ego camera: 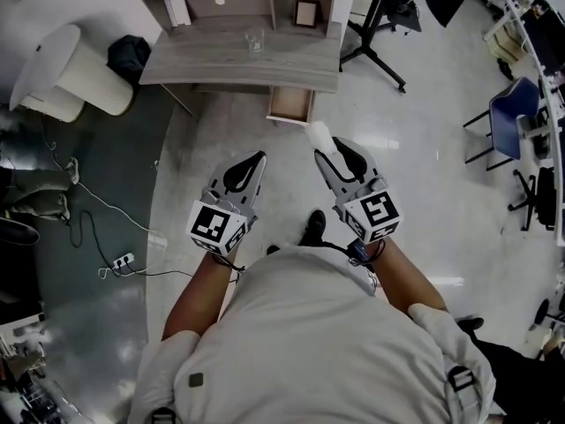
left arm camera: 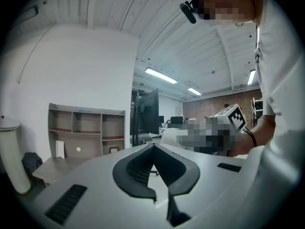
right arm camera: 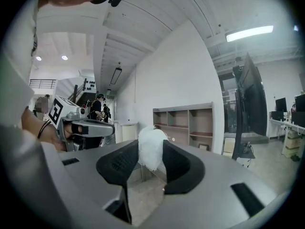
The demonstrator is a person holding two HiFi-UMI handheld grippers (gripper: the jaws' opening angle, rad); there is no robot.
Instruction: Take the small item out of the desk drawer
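White wad (ego camera: pixel 318 134) clamped in your right tongs (right arm camera: pixel 151 149); your left tongs (left arm camera: pixel 153 146), closed and empty, hover before the desk (ego camera: pixel 203 60).

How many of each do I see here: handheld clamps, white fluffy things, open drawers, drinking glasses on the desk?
Grippers: 2 (left gripper, right gripper)
White fluffy item: 1, clamped in the right gripper
Open drawer: 1
Glass: 1
Total: 5

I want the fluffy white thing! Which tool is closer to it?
Right. The right tool grips the fluffy white thing between its jaws; the left tool is apart from it, off to its left.
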